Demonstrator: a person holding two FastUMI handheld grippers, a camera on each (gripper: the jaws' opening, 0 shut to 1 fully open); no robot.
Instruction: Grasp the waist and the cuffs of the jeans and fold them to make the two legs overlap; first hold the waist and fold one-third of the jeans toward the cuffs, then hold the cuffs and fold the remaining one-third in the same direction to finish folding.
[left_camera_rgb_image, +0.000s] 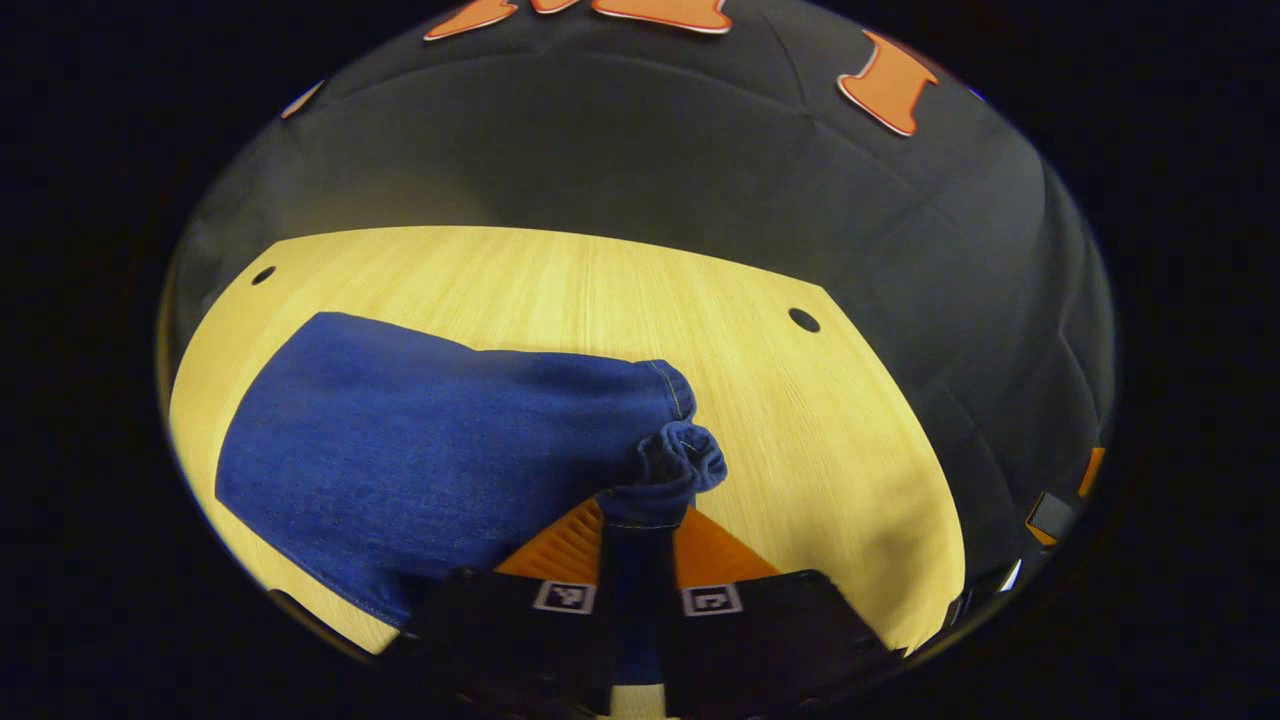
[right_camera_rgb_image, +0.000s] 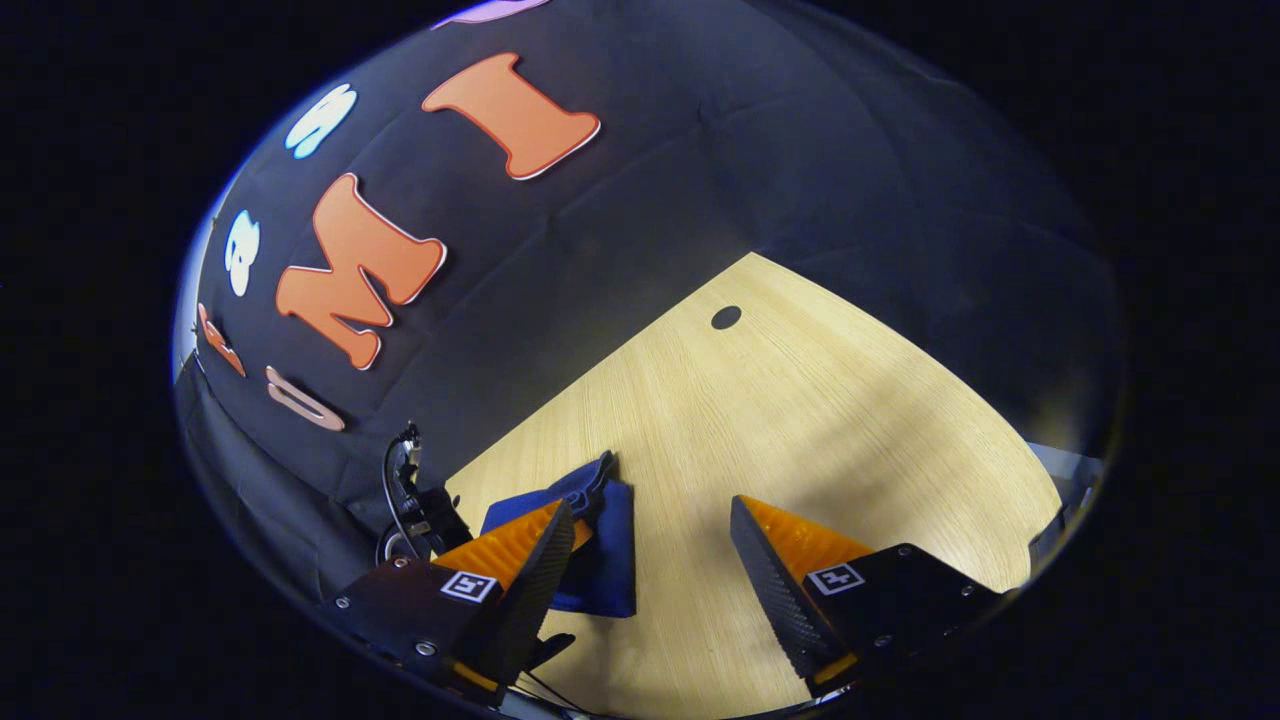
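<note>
A pale wooden table (left_camera_rgb_image: 560, 290) fills mid-frame before the black cloth wall. The jeans (left_camera_rgb_image: 430, 460) lie folded at left centre of the left gripper view, their bunched edge clamped in the left claw (left_camera_rgb_image: 640, 540). The right claw (right_camera_rgb_image: 650, 535) stands apart, jeans at its lower left

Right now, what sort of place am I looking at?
Probably a recording booth, not a home: black cloth wall, a bare wooden table, jeans pinched in the left tool.
</note>
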